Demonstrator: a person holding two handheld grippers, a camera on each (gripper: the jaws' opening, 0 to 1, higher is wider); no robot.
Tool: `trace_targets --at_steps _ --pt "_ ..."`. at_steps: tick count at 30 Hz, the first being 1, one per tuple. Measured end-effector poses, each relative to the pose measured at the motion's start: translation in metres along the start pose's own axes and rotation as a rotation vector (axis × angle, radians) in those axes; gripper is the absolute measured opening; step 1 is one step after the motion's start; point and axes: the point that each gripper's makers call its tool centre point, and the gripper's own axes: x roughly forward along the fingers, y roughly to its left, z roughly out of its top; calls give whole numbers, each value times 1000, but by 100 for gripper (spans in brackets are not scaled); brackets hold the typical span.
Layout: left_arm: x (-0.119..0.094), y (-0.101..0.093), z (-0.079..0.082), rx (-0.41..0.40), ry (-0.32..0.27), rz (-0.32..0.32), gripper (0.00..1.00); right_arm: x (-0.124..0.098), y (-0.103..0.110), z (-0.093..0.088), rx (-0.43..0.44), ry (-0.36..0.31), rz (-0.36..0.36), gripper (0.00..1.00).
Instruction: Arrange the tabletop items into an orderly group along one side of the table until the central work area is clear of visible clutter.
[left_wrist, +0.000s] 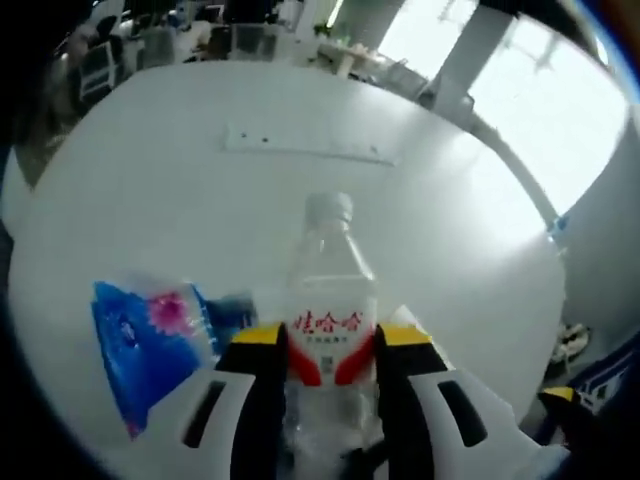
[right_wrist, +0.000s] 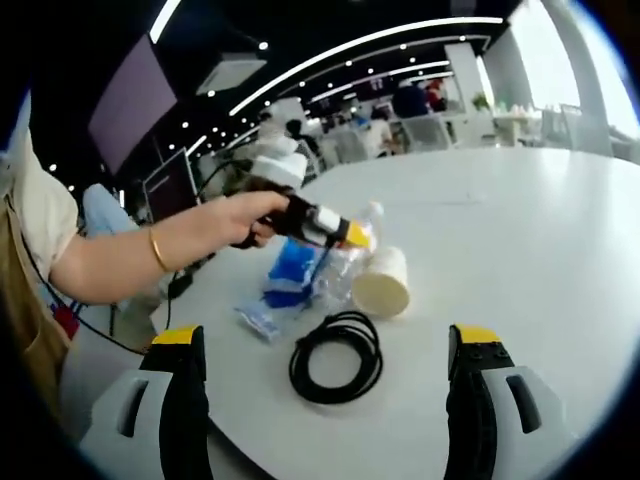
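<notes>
Trouble is most likely at the clear plastic water bottle with a white cap and red label (left_wrist: 330, 300), which stands upright at lower centre of the left gripper view, pinched between the yellow-tipped jaws of the left gripper (left_wrist: 330, 350). Thin plastic like this probably buckles under a hard squeeze and could slip or tip if it is lifted too fast. Just left of the bottle lies a blue plastic packet with a pink mark (left_wrist: 150, 345) on the round white bench (left_wrist: 200, 180); a low sweep could drag it along.

In the right gripper view the right gripper (right_wrist: 325, 400) hangs with its jaws spread wide and nothing between them, at the bottom of the frame. Ahead of it, at centre, a coiled black cable (right_wrist: 337, 358) lies beside a cream paper cup on its side (right_wrist: 382, 283), which looks to touch the bottle. Pulling the bottle away may set the cup rolling toward the open middle of the bench, and the loose cable could snag a jaw passing over it.
</notes>
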Motion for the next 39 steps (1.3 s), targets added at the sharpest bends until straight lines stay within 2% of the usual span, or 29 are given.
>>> trace_targets --at_steps 2,6,14,26,34,39 --pt "-3 0 6 4 -30 -7 31 0 1 -1 1 1 2 100" --pt "-8 0 11 19 -47 -12 31 -1 4 -3 -1 6 6 100" --pt "-19 -3 24 52 -129 -11 30 -3 6 -6 -10 14 9 100" --pt "-34 -8 42 84 -221 -24 30 -6 6 -7 -13 11 6 100" --pt "-56 -5 61 98 -343 -28 30 -9 6 -8 -20 12 0 100" --pt "-69 3 70 107 -373 -14 30 -10 7 -7 -21 7 1 100"
